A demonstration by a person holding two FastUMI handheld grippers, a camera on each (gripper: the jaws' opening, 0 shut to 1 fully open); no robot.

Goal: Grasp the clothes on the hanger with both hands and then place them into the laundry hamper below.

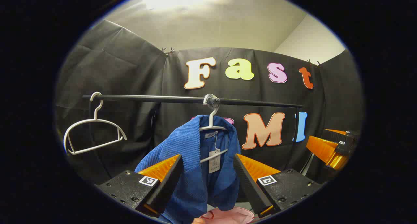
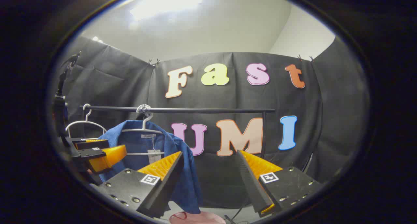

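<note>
A blue corduroy garment (image 1: 192,159) with a paper tag hangs on a white hanger (image 1: 211,126) from a black rail (image 1: 146,98). My left gripper (image 1: 207,157) is open in front of it, one finger to each side of the collar, apart from the cloth. In the right gripper view the same garment (image 2: 143,146) hangs to the left. My right gripper (image 2: 209,152) is open, its left finger overlapping the garment's right edge. The pink hamper (image 1: 229,216) shows below the garment, and its rim (image 2: 195,218) shows low in the right gripper view.
An empty white hanger (image 1: 94,133) hangs at the rail's left end. The right gripper (image 1: 329,139) shows at the far right of the left gripper view, and the left gripper (image 2: 97,149) at the far left of the right gripper view. The rail's upright post (image 2: 263,133) stands right of the garment.
</note>
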